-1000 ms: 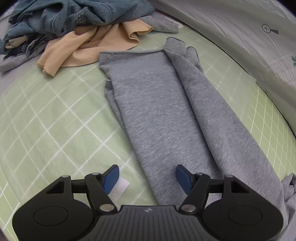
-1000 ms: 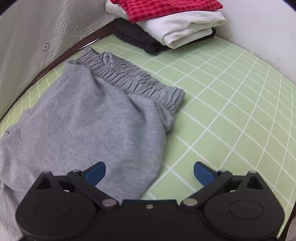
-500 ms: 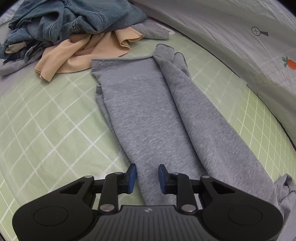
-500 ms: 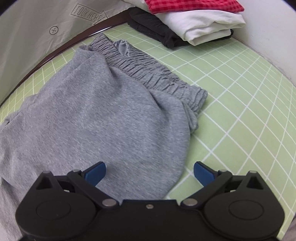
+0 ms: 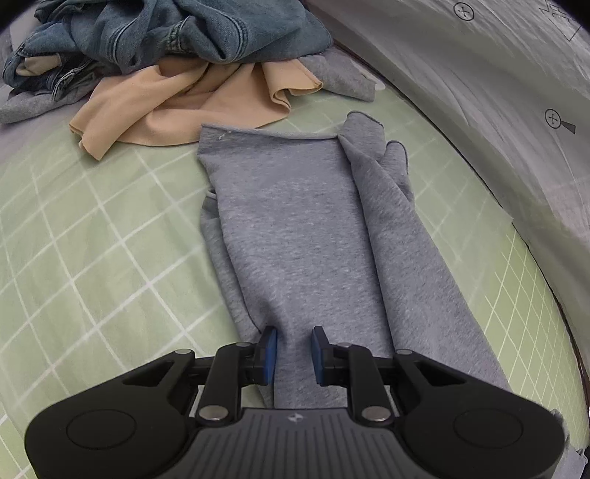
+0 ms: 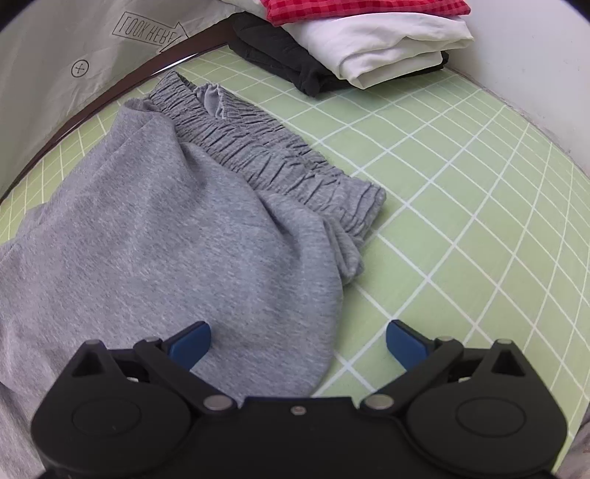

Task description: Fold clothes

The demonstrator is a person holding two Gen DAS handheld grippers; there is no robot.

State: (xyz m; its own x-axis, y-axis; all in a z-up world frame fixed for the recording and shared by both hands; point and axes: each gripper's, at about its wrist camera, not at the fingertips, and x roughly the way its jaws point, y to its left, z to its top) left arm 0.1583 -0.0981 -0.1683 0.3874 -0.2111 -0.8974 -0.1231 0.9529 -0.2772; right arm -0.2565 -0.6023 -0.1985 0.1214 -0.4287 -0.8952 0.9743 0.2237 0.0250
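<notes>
Grey sweatpants (image 5: 313, 228) lie on the green checked mat (image 5: 92, 239), legs folded together and stretching away in the left wrist view. My left gripper (image 5: 294, 353) sits low on the leg, its blue pads narrowed onto a ridge of the grey cloth that rises between them. In the right wrist view the gathered waistband (image 6: 265, 154) lies ahead, with the seat of the sweatpants (image 6: 166, 239) bunched in front of it. My right gripper (image 6: 298, 339) hovers open over the near hip edge, its left pad above cloth and its right pad above bare mat.
A heap of denim (image 5: 184, 33) and a beige garment (image 5: 191, 107) lie beyond the leg cuffs. A folded stack of red-check, white and black clothes (image 6: 368, 40) sits past the waistband. A white printed sheet (image 5: 479, 92) rises along the mat's edge.
My left gripper slid from the mat's side onto the trouser leg and its jaws narrowed from wide apart to a pinch on the cloth. The right gripper stayed open and hardly moved.
</notes>
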